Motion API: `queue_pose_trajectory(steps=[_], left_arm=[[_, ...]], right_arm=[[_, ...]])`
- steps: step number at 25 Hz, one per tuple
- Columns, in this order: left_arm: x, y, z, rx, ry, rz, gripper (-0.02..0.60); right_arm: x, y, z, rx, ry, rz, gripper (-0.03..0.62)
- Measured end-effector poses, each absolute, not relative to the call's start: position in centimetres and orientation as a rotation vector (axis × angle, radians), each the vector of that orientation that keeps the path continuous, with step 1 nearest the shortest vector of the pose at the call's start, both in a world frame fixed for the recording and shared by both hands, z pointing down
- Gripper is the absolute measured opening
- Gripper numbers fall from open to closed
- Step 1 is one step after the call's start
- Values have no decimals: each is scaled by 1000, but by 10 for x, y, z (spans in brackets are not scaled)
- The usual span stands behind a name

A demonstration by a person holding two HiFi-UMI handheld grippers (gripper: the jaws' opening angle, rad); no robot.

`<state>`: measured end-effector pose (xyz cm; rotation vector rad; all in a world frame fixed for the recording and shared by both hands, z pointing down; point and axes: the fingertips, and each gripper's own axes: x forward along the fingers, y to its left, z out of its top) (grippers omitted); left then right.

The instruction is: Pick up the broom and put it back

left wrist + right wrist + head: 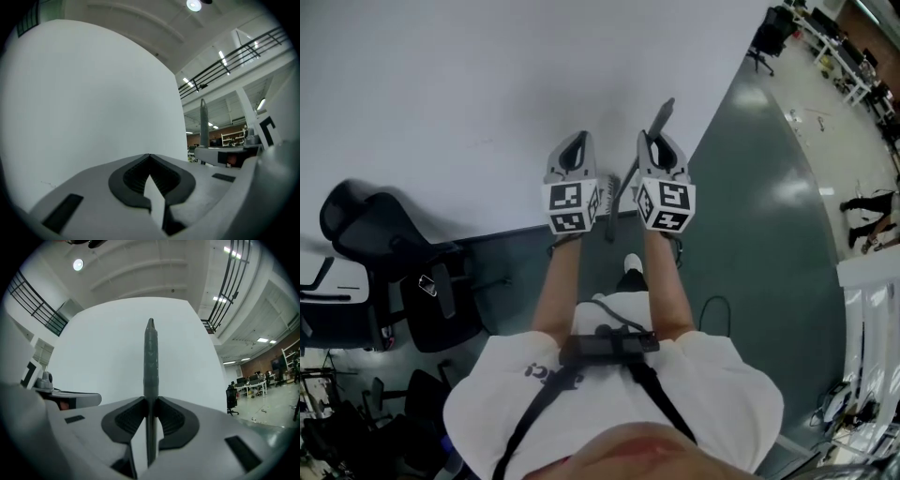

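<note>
The right gripper (150, 401) pinches the broom handle (150, 357) upright, seemingly to park it against the far wall (487, 94), while the left gripper (150, 158) idles beside it, jaws pressed together and empty.

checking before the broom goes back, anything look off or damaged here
Nothing stands out. The right gripper is clamped on the grey broom handle, which runs straight between its jaws, with no bend or break visible. The left gripper is shut and empty. No spill shows on the floor.

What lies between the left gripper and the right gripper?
In the head view, only the broom handle, which the right gripper clamps; the left gripper is apart from it.
</note>
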<state>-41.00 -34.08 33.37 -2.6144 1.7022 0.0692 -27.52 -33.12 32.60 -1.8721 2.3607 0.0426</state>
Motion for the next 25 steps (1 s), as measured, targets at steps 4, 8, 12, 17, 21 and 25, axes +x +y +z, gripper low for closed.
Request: queue_pose_trajectory(steps=[4,8,12,17,21,25], left_arm=[[-397,-336,335,-2715,1613,120,11],[-342,-320,333,-2806,1445,81,11],[-269,-300,324,-2898,1238,71,11],[-169,-273,313,-2987,1011,75,11],[-68,-230,300,-3067,782,98,11],[64,-164,303,-3153,511,120,11]], right_arm=[[-260,-315,318,-1925,2285,50,94],[-210,-283,303,-2014,2176,76,94],[-145,-246,288,-2133,2044,124,94],[-56,-203,281,-2274,1896,157,94],[25,-151,272,-2393,1751,194,94],[128,-83,270,-2515,1596,229,94]])
